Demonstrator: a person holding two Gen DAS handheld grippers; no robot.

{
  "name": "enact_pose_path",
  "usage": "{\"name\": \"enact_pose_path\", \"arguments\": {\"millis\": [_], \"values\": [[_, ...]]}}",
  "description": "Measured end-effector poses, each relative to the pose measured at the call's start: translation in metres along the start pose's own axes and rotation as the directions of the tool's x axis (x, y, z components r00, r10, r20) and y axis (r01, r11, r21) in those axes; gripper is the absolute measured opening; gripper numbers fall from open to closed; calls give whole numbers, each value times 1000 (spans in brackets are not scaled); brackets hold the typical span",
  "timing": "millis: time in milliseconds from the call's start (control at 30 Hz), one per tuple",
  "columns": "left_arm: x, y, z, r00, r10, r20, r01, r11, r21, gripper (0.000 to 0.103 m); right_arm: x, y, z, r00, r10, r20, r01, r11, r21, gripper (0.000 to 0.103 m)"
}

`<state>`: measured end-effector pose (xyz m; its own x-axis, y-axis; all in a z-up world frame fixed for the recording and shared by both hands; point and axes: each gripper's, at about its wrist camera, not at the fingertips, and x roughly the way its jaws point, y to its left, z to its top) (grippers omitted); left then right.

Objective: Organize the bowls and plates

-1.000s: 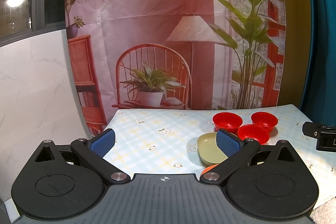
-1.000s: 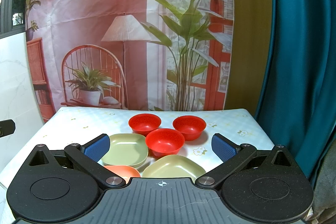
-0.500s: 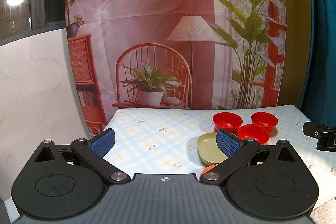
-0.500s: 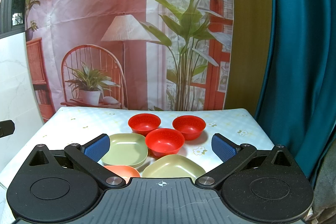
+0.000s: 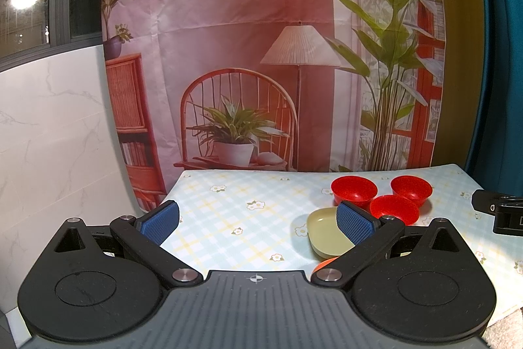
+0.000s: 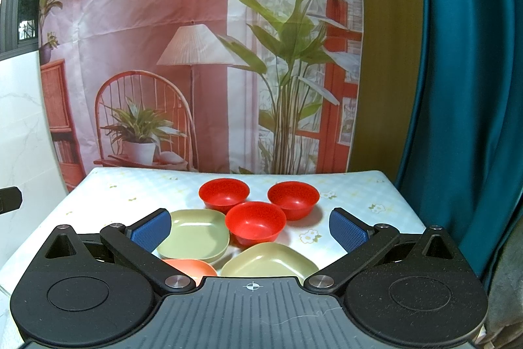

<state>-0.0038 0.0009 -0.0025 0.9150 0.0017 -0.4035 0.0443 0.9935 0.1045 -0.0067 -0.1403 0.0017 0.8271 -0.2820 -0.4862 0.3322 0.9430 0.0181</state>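
Three red bowls stand in a cluster on the table: a front one (image 6: 255, 221), a back left one (image 6: 224, 194) and a back right one (image 6: 293, 198). A green square plate (image 6: 193, 234) lies left of them, a second green plate (image 6: 269, 260) in front, and an orange plate (image 6: 189, 269) is half hidden by my right gripper's body. My right gripper (image 6: 250, 229) is open and empty, held above the near plates. My left gripper (image 5: 257, 222) is open and empty, left of the dishes. There the bowls (image 5: 394, 209) and a green plate (image 5: 325, 229) show at right.
The table has a checked flower-print cloth (image 5: 242, 215). A printed backdrop (image 6: 196, 54) hangs behind the table. A teal curtain (image 6: 464, 87) hangs at the right. The right gripper's body (image 5: 500, 211) shows at the left view's right edge.
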Motion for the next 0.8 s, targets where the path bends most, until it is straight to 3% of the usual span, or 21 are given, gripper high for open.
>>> {"name": "enact_pose_path", "arguments": {"millis": [333,567,800], "values": [[2,2,1,1000,-5,-8,5,1000,-4,103,0,0,0,1000,2,0,-2,1000,1,103],[17,10,5,997,-65,-30,65,998,-15,103,0,-3,0,998,30,47,-31,999,17,103],[50,1,0,999,-48,-24,49,998,40,103,33,-9,0,997,68,34,-69,997,18,103]]}}
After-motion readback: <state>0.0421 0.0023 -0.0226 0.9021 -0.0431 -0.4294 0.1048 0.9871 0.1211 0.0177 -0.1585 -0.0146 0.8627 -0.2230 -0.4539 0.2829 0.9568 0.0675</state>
